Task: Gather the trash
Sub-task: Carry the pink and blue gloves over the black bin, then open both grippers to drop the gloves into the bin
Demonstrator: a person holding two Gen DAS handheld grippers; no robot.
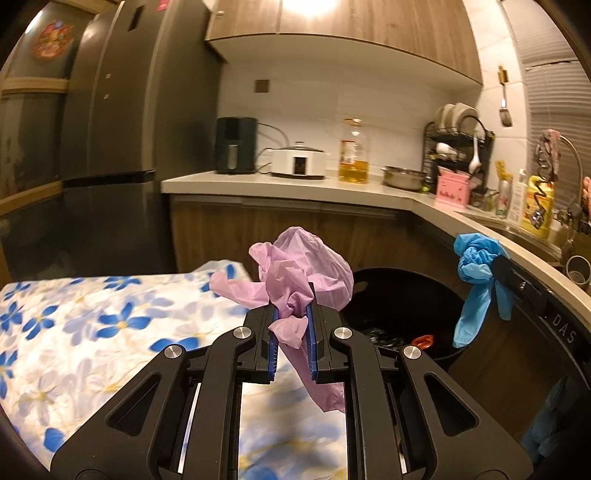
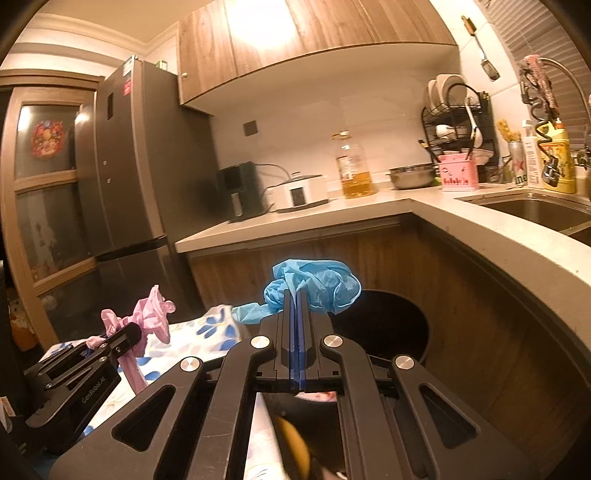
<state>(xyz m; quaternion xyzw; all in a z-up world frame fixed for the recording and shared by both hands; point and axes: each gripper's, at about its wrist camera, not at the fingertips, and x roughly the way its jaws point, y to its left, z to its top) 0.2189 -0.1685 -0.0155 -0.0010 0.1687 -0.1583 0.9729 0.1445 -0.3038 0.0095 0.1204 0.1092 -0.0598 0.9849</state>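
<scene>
The left gripper [image 1: 291, 314] pinches a crumpled pink glove [image 1: 303, 269]; the right gripper [image 2: 297, 295], nearly closed, clamps a blue glove [image 2: 314, 282]. The black bin [image 1: 402, 310] sits at two o'clock, its contents dark and indistinct.

You're in a home kitchen: a tall grey refrigerator [image 1: 110, 122], wooden wall cabinets [image 1: 369, 33], an L-shaped surface [image 1: 332, 188] holding a cooking-oil bottle [image 1: 354, 153], a dish rack [image 1: 458, 144], and a sink [image 2: 532, 210].
</scene>
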